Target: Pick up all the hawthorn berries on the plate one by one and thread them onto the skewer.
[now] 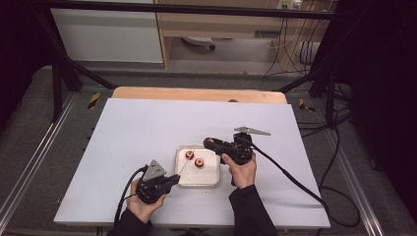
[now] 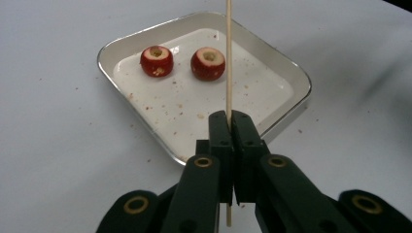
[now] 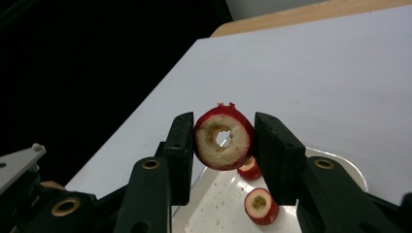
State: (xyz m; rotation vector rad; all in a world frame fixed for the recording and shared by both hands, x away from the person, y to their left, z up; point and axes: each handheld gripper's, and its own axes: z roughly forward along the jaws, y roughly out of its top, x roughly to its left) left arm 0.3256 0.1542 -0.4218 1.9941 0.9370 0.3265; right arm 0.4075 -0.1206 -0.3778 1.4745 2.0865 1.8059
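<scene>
White tabletop (image 1: pixel 147 128) fills the middle of the high view, with a wooden edge beyond it and dark floor and cables around.

Your right gripper (image 3: pixel 223 141) pinches a red-skinned cored fruit ring with a pale cut face (image 3: pixel 224 137). It sits at the centre of the right gripper view, lifted above the tray, its hole facing the camera. Judge it light but soft and crumbly: the flesh could split if you squeeze harder, so keep the pads on the red skin at opposite sides, as they are now.

Your left gripper (image 2: pixel 229 121) is pressed together on a thin pale wooden skewer (image 2: pixel 228 58), which runs straight up the centre of the left gripper view. The stick looks stiff but slender, likely to flex or snap under side load. Hold it low and keep the point in line with the hole.

Two more red cored pieces (image 2: pixel 157 60) (image 2: pixel 208 63) lie apart in the upper left of a white square tray with a shiny rim (image 2: pixel 291 104), among crumbs. Nothing stands between skewer and ring, though the tray rim lies just below your path.
</scene>
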